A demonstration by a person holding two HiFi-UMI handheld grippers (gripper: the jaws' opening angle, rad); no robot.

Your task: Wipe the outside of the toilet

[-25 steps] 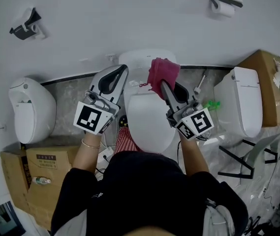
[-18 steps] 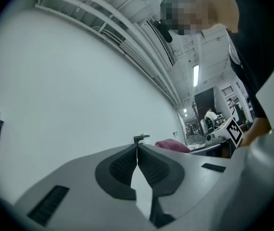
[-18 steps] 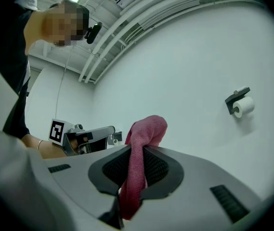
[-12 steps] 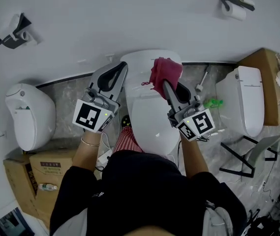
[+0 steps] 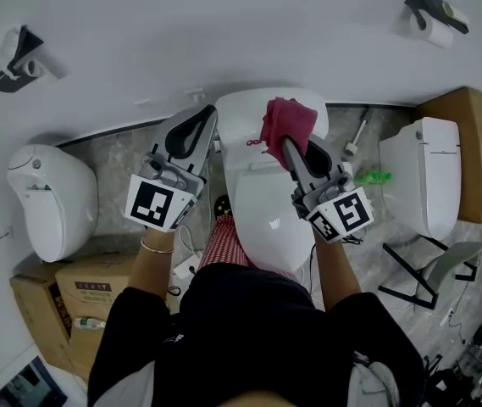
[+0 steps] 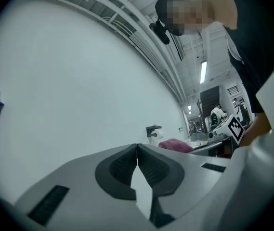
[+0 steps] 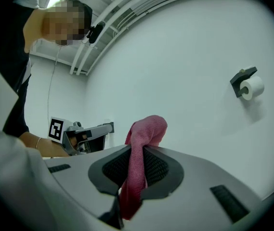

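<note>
A white toilet with its lid down stands against the white wall, right below me. My right gripper is shut on a red cloth, which hangs bunched over the toilet's tank top; in the right gripper view the red cloth sticks up between the jaws. My left gripper is shut with nothing in it, beside the tank's left edge, pointing at the wall. From the left gripper view the cloth shows low at the right.
Another white toilet stands at the left and a third at the right. Cardboard boxes sit at lower left, one more at far right. A toilet-roll holder hangs on the wall. A toilet brush and green object lie right of the toilet.
The view has shifted slightly, so the middle toilet's tank shows more fully. Both grippers keep their pose, the right one still holding the cloth over the tank.
</note>
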